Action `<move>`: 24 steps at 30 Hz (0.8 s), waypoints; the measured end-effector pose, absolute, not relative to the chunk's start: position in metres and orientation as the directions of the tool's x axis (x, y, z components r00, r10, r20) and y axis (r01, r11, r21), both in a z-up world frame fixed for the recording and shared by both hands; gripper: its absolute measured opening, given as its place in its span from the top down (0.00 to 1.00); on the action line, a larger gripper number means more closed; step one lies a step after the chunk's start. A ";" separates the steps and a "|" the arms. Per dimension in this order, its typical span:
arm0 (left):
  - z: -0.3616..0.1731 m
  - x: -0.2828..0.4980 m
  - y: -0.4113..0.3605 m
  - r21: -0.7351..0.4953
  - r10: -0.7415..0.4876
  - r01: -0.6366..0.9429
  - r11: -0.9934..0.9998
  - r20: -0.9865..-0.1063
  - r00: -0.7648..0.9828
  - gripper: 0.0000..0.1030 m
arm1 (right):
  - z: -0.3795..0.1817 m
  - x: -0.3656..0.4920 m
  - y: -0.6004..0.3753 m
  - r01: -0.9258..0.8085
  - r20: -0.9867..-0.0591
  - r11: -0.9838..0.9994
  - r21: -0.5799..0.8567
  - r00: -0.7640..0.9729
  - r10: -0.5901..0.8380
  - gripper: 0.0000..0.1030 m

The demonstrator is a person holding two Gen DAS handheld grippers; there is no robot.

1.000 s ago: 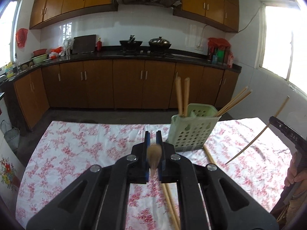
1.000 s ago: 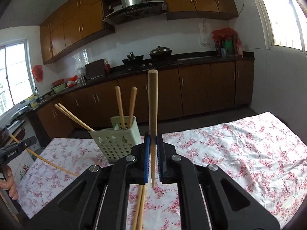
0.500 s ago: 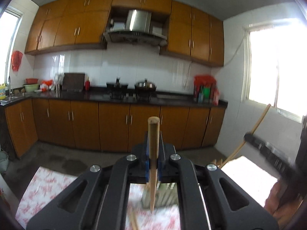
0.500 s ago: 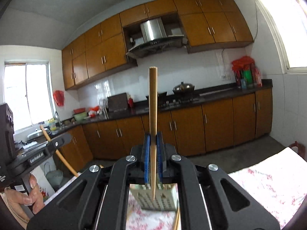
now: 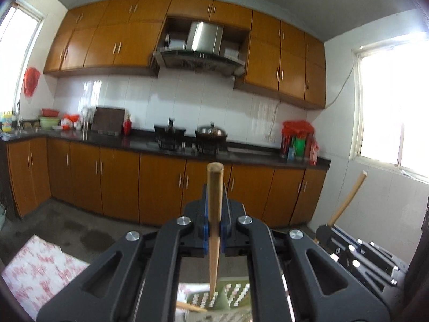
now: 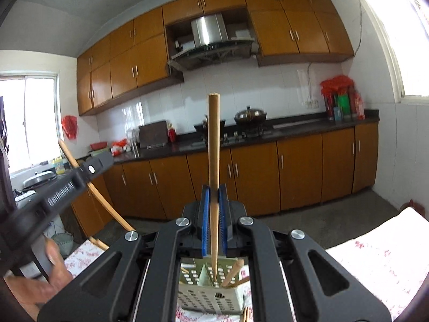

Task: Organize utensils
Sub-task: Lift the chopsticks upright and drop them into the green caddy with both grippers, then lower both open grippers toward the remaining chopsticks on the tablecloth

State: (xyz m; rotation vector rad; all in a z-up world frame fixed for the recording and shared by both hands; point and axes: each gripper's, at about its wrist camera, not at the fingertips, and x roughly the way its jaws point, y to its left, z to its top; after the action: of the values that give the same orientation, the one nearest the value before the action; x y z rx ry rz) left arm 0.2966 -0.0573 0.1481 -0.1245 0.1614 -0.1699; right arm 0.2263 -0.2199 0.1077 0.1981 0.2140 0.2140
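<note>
My left gripper (image 5: 213, 232) is shut on a wooden chopstick (image 5: 214, 214), held upright with its thin tip over the green perforated holder (image 5: 236, 296) below. My right gripper (image 6: 213, 222) is shut on another chopstick (image 6: 213, 161), upright, its tip down inside the same holder (image 6: 209, 295), which has other chopsticks (image 6: 233, 272) in it. The right gripper shows at the right of the left wrist view (image 5: 356, 247). The left gripper shows at the left of the right wrist view (image 6: 67, 185).
The table has a white cloth with red flowers (image 5: 40, 268) (image 6: 375, 263). More chopsticks lie on it beside the holder (image 6: 246, 315). Behind it are brown kitchen cabinets (image 5: 120, 179), a dark counter and a stove with pots (image 5: 209, 134).
Both grippers rose and tipped their chopsticks upright, from low over the table to above the holder. The right chopstick's tip now reaches into the holder.
</note>
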 end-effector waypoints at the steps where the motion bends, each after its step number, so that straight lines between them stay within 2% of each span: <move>1: 0.140 0.301 -0.056 -0.143 -0.178 0.155 0.978 -0.171 0.969 0.93 | 0.105 0.227 -0.219 -0.188 -0.199 0.958 0.218 0.952 0.232 0.92; 5: 0.125 0.308 -0.044 -0.182 -0.177 0.139 0.973 -0.212 0.961 0.92 | 0.100 0.227 -0.222 -0.185 -0.225 0.955 0.231 0.945 0.237 0.92; 8: 0.127 0.304 -0.038 -0.184 -0.170 0.132 0.974 -0.210 0.963 0.85 | 0.103 0.227 -0.222 -0.180 -0.239 0.957 0.229 0.942 0.235 0.91; 9: 0.128 0.302 -0.037 -0.181 -0.167 0.130 0.975 -0.207 0.964 0.83 | 0.104 0.226 -0.221 -0.178 -0.242 0.957 0.231 0.942 0.234 0.89; 12: 0.133 0.292 -0.032 -0.179 -0.160 0.125 0.976 -0.197 0.967 0.79 | 0.110 0.221 -0.223 -0.169 -0.238 0.957 0.237 0.944 0.226 0.73; 13: 0.136 0.287 -0.030 -0.180 -0.155 0.121 0.976 -0.194 0.969 0.78 | 0.113 0.215 -0.225 -0.169 -0.230 0.957 0.237 0.947 0.224 0.71; 19: 0.144 0.253 -0.010 -0.163 -0.112 0.079 0.984 -0.206 0.972 0.72 | 0.124 0.191 -0.236 -0.129 -0.227 0.966 0.222 0.957 0.180 0.66; 24: 0.133 0.215 0.018 -0.151 -0.080 0.043 0.988 -0.246 0.966 0.65 | 0.107 0.165 -0.255 -0.071 -0.294 0.972 0.223 0.946 0.136 0.65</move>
State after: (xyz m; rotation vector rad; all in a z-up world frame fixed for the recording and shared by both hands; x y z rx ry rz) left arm 0.2150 0.0177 0.1331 -0.1454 0.2545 -0.0625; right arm 0.1647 -0.2553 0.1069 0.2120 0.3134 0.1063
